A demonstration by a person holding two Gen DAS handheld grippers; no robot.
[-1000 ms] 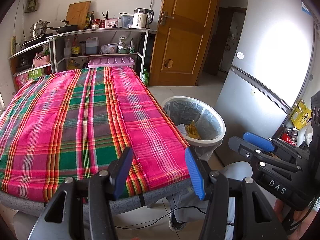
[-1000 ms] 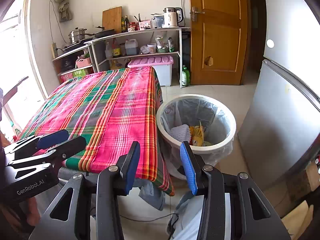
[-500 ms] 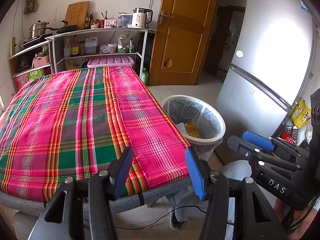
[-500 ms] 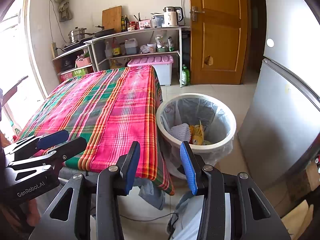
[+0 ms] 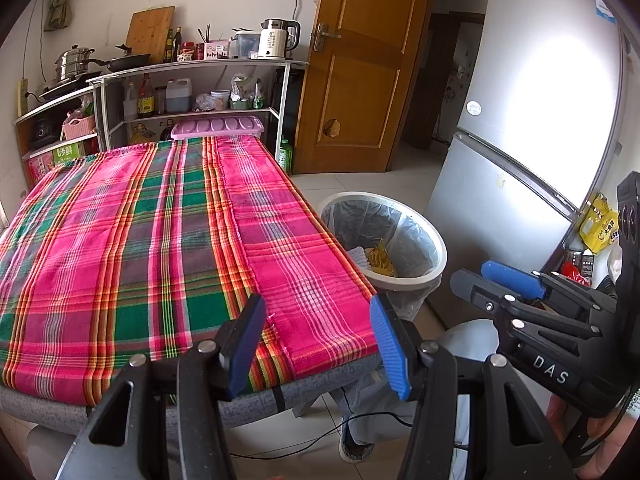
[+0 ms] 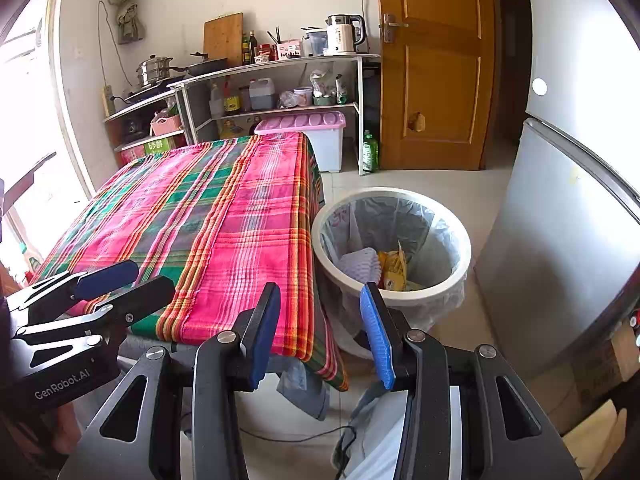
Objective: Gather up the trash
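I see the trash (image 6: 394,266) lying at the bottom of the bin (image 6: 464,258): a yellow crumpled wrapper with a pale, quilted-looking piece (image 6: 360,266) just beside it on the side nearer the table. The bin is white and round, lined with a clear bag, and stands on the tiled floor right against the long edge of the table (image 5: 240,402), close to its near corner. A pink, green and orange plaid cloth (image 5: 160,240) covers the table top and hangs over that edge by the bin.

My right tongs (image 6: 320,330) hang spread with nothing between the blue pads, aimed at the near corner of the table and the bin's near rim. My left tongs (image 5: 318,338) are spread wider, also gripping nothing, over the near edge of the table. Each pair shows up at the side of the other's view.

Past the bin, a silver fridge (image 6: 568,208) stands to the right and a wooden door (image 6: 436,80) is behind. Beyond the far edge of the table a metal shelf (image 5: 192,68) carries a kettle (image 5: 276,38), bottles and pots, with a pink-lidded storage box (image 6: 312,136) below.
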